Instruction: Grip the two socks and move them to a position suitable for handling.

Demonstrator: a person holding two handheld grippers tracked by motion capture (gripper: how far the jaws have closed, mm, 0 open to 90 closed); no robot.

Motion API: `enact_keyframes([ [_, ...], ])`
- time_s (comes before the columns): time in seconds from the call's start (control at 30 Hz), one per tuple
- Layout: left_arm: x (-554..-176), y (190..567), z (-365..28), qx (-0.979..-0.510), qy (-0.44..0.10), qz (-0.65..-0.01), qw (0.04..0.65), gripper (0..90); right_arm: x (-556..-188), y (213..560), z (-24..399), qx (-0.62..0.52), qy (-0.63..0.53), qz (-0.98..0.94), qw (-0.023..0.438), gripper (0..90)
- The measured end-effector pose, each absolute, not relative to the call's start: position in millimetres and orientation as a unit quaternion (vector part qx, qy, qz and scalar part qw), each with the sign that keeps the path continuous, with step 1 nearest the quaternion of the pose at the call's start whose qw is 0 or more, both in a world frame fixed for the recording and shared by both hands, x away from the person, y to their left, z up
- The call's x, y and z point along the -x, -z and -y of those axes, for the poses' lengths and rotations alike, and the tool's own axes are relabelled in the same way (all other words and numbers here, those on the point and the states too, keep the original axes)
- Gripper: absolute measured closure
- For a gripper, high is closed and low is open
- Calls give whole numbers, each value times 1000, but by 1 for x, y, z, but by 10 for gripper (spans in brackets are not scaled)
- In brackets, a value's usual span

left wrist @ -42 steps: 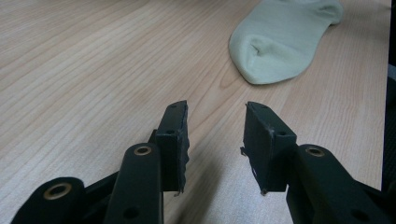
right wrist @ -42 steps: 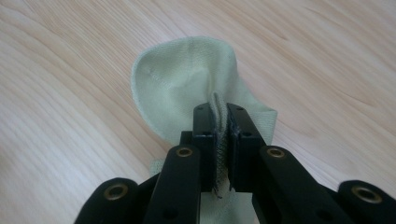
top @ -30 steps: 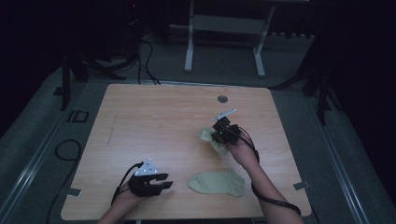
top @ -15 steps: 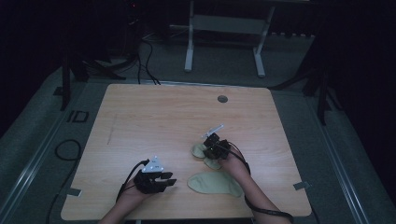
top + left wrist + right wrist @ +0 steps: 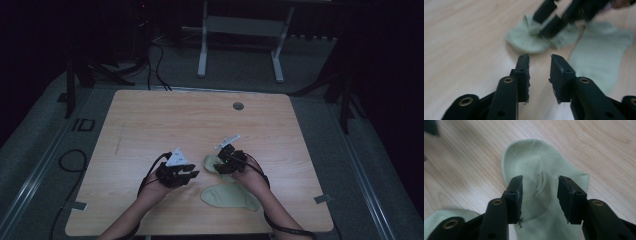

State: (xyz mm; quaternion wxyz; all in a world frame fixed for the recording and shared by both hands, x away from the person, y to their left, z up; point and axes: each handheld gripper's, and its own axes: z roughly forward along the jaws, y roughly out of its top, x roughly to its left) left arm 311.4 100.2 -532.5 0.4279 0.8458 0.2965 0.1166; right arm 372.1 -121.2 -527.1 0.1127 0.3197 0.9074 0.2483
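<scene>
Moved since before: right gripper [image 5: 226,161] came down from the upper right toward the frame's middle with a sock; left gripper [image 5: 186,175] slid in toward it.
Table [image 5: 150,120]: crumpled sock [image 5: 534,167] at centre, flat sock [image 5: 230,196] just below, nearly touching.
Right gripper: jaws just opened, apart over the cuff, nothing pinched.
Left gripper [image 5: 539,72]: jaws narrowed but apart, empty.
Risk: cuff could snag a pad and get dragged up, wrecking the pairing.

Two pale green socks: bunched sock [image 5: 212,162] on table; flat sock [image 5: 229,196] just beside it.
</scene>
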Motion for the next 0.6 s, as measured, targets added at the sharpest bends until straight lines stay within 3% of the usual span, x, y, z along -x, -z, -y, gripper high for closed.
enact_keyframes([
  [0.17, -335, 523, -76, -849, -125, -280, 429, 709, -373, 529, 121, -322, -249, -907, 110, 628],
  [0.3, -356, 536, -61, -867, -123, -282, 391, 796, -373, 536, 122, -323, -239, -909, 106, 665],
  [0.37, -356, 536, -61, -867, -123, -282, 391, 808, -374, 537, 123, -322, -237, -910, 105, 665],
  [0.43, -363, 555, -58, -888, -117, -281, 346, 868, -374, 540, 124, -326, -237, -909, 103, 702],
  [0.6, -364, 561, -61, -884, -109, -291, 349, 891, -376, 540, 127, -326, -238, -909, 101, 785],
])
